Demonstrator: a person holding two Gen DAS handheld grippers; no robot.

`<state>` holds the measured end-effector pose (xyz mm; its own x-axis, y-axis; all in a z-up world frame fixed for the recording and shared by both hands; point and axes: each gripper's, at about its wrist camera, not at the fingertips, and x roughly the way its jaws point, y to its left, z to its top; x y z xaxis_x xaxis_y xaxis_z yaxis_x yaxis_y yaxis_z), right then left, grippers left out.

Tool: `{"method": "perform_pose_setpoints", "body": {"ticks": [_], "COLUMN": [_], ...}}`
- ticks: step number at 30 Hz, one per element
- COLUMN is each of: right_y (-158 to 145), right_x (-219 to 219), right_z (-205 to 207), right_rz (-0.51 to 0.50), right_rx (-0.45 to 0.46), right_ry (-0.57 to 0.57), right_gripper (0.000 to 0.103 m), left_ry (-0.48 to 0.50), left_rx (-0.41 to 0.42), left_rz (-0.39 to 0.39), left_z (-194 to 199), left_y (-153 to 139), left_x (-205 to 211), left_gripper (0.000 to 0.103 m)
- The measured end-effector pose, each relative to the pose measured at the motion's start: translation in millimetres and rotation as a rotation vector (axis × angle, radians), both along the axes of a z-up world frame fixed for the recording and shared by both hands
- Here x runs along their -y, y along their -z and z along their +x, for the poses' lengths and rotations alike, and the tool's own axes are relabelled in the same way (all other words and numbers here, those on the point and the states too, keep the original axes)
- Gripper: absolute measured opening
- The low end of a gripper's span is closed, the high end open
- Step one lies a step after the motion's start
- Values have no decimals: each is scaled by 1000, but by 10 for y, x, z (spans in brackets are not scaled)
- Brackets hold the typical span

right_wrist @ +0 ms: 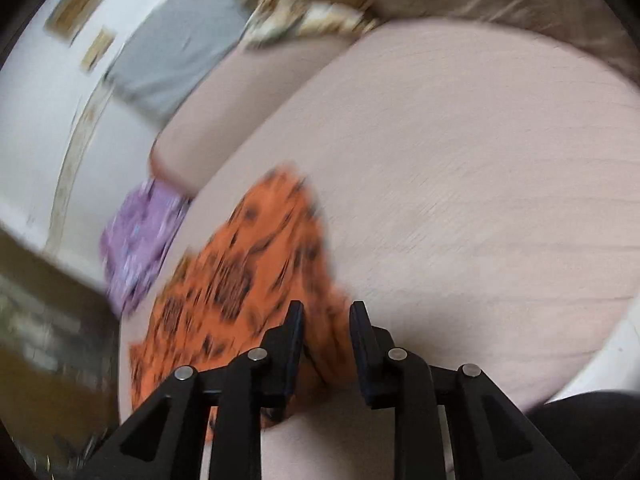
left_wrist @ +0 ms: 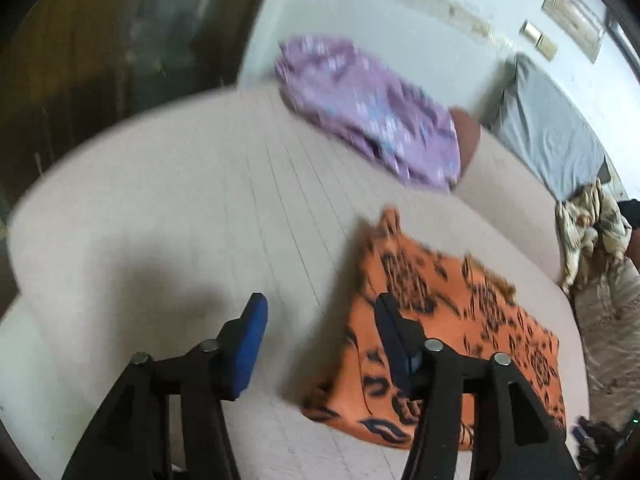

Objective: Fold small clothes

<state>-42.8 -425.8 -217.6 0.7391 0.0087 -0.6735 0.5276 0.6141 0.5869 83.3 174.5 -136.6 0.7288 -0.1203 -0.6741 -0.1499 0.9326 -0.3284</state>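
- Left gripper (left_wrist: 320, 312), nearest in its own view: 2 blue-padded fingers spread wide, nothing between them, right finger over the left edge of the orange patterned cloth (left_wrist: 452, 340).
- Right gripper (right_wrist: 326, 312): 2 black fingers parted by a narrow gap, orange patterned cloth (right_wrist: 236, 272) showing in the gap and behind the left finger; hard to tell if pinched, picture blurred.
- Orange cloth lying flat and folded on the pale pink bed surface (left_wrist: 180, 208), near its front edge.
- Wide bare stretch of bed to the left of the cloth in the left view, and to the right of it in the right view (right_wrist: 460, 184).
- Farther back: purple patterned cloth (left_wrist: 372, 112) at the far edge of the bed, well apart from the orange one.
- Beyond: grey cloth (left_wrist: 548, 132) against the white wall (left_wrist: 400, 20), crumpled beige floral fabric (left_wrist: 588, 224) beside the bed edge.
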Motion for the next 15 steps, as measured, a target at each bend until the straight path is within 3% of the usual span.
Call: {"method": "perform_pose_setpoints", "body": {"ticks": [3, 8, 10, 12, 14, 15], "right_y": [-193, -354, -155, 145, 118, 56], "right_x": [35, -428, -534, -520, -507, -510], "right_z": [-30, 468, 695, 816, 813, 843], "right_rz": [-72, -197, -162, -102, -109, -123], "right_rx": [89, 103, 15, -113, -99, -99], "right_ry": [28, -218, -278, -296, -300, -312], "right_gripper": [28, 28, 28, 26, 26, 26], "left_ry": [35, 128, 149, 154, 156, 141], "left_rx": [36, 20, -51, -214, -294, -274], "left_rz": [80, 141, 212, 308, 323, 289], "left_z": [23, 142, 270, 429, 480, 460], "left_y": [-211, -209, -12, 363, 589, 596], "left_x": [138, 598, 803, 944, 953, 914], "left_gripper": [63, 73, 77, 77, 78, 78]}}
